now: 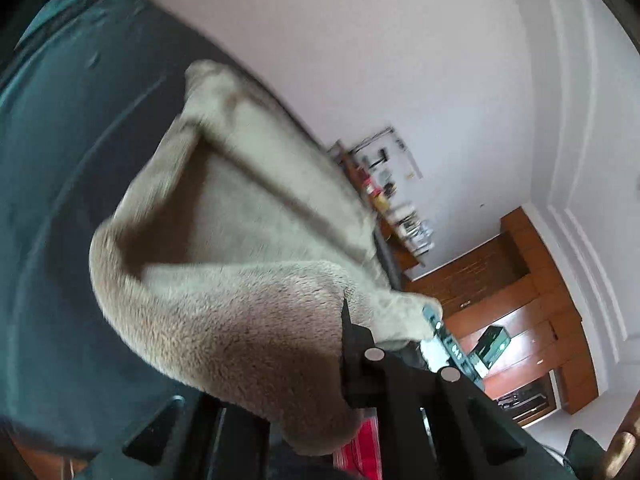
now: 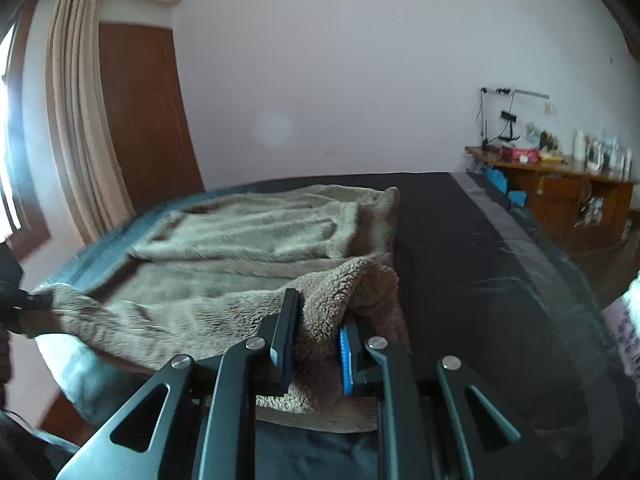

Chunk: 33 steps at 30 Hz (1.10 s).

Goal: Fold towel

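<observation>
A fluffy beige towel (image 2: pixel 240 240) lies partly folded on a dark bed (image 2: pixel 460 240). My right gripper (image 2: pixel 318 332) is shut on the towel's near corner, with fabric bunched between its blue pads. In the left wrist view the same towel (image 1: pixel 248 216) is lifted and stretched across the bed (image 1: pixel 60 160). My left gripper (image 1: pixel 390 320) is shut on another corner of it. The left gripper (image 2: pixel 24 304) also shows at the left edge of the right wrist view, holding the towel's edge taut.
A wooden desk (image 2: pixel 560 184) with bottles and clutter stands by the white wall on the right. A brown door (image 2: pixel 144 112) and a beige curtain (image 2: pixel 76 100) are at the left. Wooden shelves (image 1: pixel 520 320) show in the left wrist view.
</observation>
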Each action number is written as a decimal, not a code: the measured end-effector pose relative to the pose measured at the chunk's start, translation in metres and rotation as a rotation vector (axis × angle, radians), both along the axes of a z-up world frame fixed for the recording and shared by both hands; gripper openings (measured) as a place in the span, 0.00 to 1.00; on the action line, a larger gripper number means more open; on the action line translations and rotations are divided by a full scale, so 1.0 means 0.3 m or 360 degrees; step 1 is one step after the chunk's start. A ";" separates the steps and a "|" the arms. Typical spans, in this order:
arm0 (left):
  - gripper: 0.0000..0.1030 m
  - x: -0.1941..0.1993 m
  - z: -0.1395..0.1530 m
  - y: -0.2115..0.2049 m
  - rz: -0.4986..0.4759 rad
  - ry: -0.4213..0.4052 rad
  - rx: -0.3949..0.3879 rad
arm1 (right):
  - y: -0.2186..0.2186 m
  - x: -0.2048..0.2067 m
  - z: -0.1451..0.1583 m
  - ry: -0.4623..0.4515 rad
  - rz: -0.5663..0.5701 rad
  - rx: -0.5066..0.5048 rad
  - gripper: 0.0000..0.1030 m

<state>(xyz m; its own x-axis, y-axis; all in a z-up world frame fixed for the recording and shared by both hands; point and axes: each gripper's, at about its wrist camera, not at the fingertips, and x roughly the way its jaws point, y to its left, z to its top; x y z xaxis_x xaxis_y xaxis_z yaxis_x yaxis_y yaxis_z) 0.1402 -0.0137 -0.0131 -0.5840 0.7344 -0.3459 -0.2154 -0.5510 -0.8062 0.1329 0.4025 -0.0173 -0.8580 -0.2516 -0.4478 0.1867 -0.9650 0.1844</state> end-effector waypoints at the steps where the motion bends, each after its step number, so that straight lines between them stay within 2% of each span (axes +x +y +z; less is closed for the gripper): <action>1: 0.10 -0.012 0.015 -0.010 0.0011 0.0033 0.0006 | -0.006 0.002 0.012 0.0012 0.0004 -0.0010 0.19; 11: 0.10 -0.104 0.131 -0.076 0.0056 0.0238 0.0056 | -0.072 0.007 0.156 0.0186 -0.0028 0.0023 0.19; 17: 0.10 -0.172 0.152 -0.086 0.0053 0.0275 0.0063 | -0.101 -0.033 0.211 0.0231 -0.0077 0.0018 0.19; 22: 0.10 -0.266 0.197 -0.088 0.0030 0.0289 0.0066 | -0.104 -0.103 0.257 0.0252 -0.0172 0.0017 0.19; 28: 0.10 -0.378 0.293 -0.069 0.0048 0.0406 0.0004 | -0.093 -0.217 0.336 0.0347 -0.0280 0.0008 0.19; 33: 0.10 -0.525 0.331 -0.039 0.0052 0.0396 -0.0045 | -0.071 -0.366 0.377 0.0373 -0.0329 0.0016 0.19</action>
